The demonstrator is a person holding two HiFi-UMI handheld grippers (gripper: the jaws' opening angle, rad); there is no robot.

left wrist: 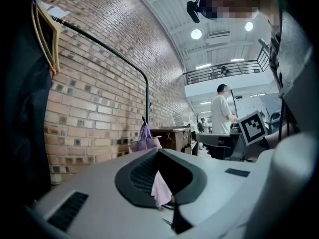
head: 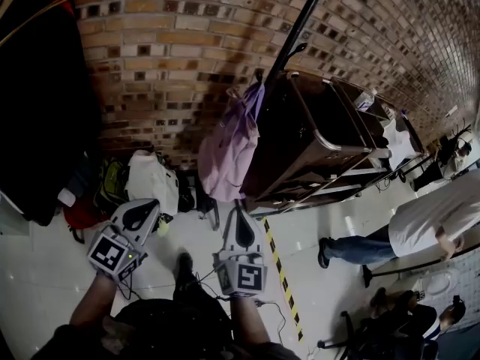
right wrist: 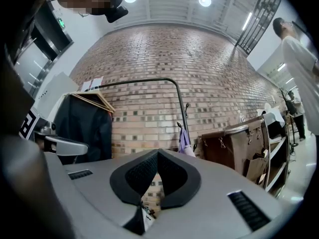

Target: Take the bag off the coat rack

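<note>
Brick wall (head: pixel 187 36) behind. Purple bag (head: pixel 231 145) hanging on coat rack (head: pixel 296 28), well apart from left gripper (head: pixel 139 213) and right gripper (head: pixel 244 227), both closed, empty. Risk: strap snagging hook if pulled sideways, tipping rack.

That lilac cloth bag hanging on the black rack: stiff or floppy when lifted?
Probably floppy: the lilac cloth bag hangs in soft folds. It is likely light, since the fabric looks thin and shows no hard bulges. If nudged, it may swing on the black metal coat rack.
</note>
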